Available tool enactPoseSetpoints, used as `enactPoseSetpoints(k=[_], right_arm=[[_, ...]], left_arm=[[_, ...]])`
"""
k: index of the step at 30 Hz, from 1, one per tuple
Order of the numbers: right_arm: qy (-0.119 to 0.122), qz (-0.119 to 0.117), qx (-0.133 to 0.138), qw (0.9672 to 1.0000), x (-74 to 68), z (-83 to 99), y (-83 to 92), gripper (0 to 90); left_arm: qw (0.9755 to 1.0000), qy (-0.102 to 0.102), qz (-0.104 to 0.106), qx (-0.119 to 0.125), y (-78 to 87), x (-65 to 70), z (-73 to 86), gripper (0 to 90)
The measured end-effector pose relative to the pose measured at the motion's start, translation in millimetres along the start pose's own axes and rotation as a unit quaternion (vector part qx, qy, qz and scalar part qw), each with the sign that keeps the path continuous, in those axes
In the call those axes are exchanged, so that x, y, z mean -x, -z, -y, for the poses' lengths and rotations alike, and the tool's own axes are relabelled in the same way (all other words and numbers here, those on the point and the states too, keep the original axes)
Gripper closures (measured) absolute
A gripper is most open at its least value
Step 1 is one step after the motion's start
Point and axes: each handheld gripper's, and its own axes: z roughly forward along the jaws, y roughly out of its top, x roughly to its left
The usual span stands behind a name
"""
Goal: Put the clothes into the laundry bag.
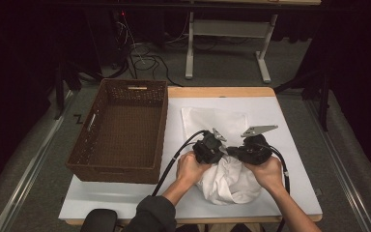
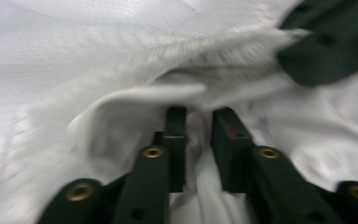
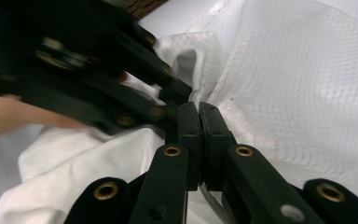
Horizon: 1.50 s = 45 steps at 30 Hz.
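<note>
High view: wicker basket (image 1: 121, 130) holds nothing, left of white mesh bag (image 1: 229, 181). Right gripper (image 1: 239, 153) clamped on bag edge; left gripper (image 1: 221, 151) jaws slightly apart, fabric between.

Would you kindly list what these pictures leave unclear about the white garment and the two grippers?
- High view: the hands and grippers cover the white garment's middle.
- Left gripper view: blur hides whether the left gripper pinches cloth.
- Right gripper view: the right gripper's shut jaws hide any cloth between them.

My left hand-held gripper (image 2: 198, 116) view motion-blurred, fabric between its jaws unclear to me, white mesh laundry bag (image 1: 227, 181) partly hidden under my hands, basket (image 3: 142, 5) cropped by frame edge
</note>
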Motion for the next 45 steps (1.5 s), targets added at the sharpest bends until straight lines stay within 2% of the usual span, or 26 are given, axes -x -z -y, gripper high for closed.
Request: enactPoseSetpoints(k=[3, 6, 9, 12, 16, 18, 20, 23, 25, 28, 31, 36, 41, 43, 45], right_arm=[[-0.006, 0.0, 0.002, 1.0, 2.3, 1.0, 0.4, 90.0], [-0.003, 0.002, 0.001, 1.0, 1.0, 1.0, 0.5, 90.0], [-0.001, 0.003, 0.001, 1.0, 1.4, 0.6, -0.2, 90.0], [-0.002, 0.003, 0.001, 1.0, 1.4, 0.4, -0.4, 90.0], [-0.006, 0.004, -0.001, 1.0, 1.9, -0.3, -0.2, 90.0], [-0.005, 0.004, 0.0, 1.0, 2.7, -1.1, -0.6, 90.0], [-0.004, 0.005, -0.001, 1.0, 2.8, -2.2, -0.6, 90.0], [-0.005, 0.006, -0.003, 1.0, 3.3, -3.9, -1.5, 90.0], [-0.007, 0.006, -0.001, 1.0, 3.9, -5.6, -2.4, 90.0], [-0.008, 0.007, 0.002, 0.9999, 4.9, -7.7, -3.4, 90.0], [-0.009, 0.008, 0.004, 0.9999, 4.6, -10.2, -3.5, 90.0], [-0.006, 0.007, 0.007, 0.9999, 3.6, -14.7, -4.1, 90.0], [0.0, 0.003, 0.006, 1.0, 0.2, -20.0, -4.9, 90.0], [0.006, -0.002, 0.007, 1.0, -2.0, -21.2, -5.6, 90.0], [0.009, -0.01, 0.008, 0.9999, -5.2, -21.6, -5.5, 90.0]], left_arm=[[0.9999, 0.003, -0.012, -0.003, 17.4, -3.9, 3.3, 63.8], [0.9992, 0.024, -0.03, -0.002, 31.1, -11.7, 7.8, 56.1], [0.9975, 0.044, -0.055, -0.004, 35.9, -19.5, 10.3, 49.2], [0.9957, 0.051, -0.077, 0.008, 36.0, -26.0, 11.1, 44.9], [0.9959, 0.066, -0.06, 0.011, 27.1, -33.4, 7.9, 44.0], [0.9961, 0.069, -0.054, 0.006, 20.4, -35.8, 6.1, 47.0], [0.9969, 0.063, -0.048, -0.004, 15.0, -38.2, 4.6, 55.2], [0.9981, 0.056, -0.025, 0.0, 12.1, -39.7, 4.4, 76.6], [0.9989, 0.044, -0.014, 0.001, 13.8, -38.4, 4.8, 87.0], [0.9996, 0.025, -0.01, 0.0, 17.3, -34.2, 5.4, 88.9], [0.9999, -0.001, 0.008, 0.012, 23.8, -26.3, 4.8, 89.2], [0.9977, -0.053, 0.04, 0.012, 25.5, -6.9, 4.1, 89.3], [0.9953, -0.079, 0.056, 0.007, 20.4, 2.4, 0.8, 89.3], [0.9952, -0.084, 0.049, 0.006, 16.4, 3.4, -0.8, 89.3], [0.9965, -0.074, 0.038, 0.009, 11.5, 1.6, -2.3, 89.2]])
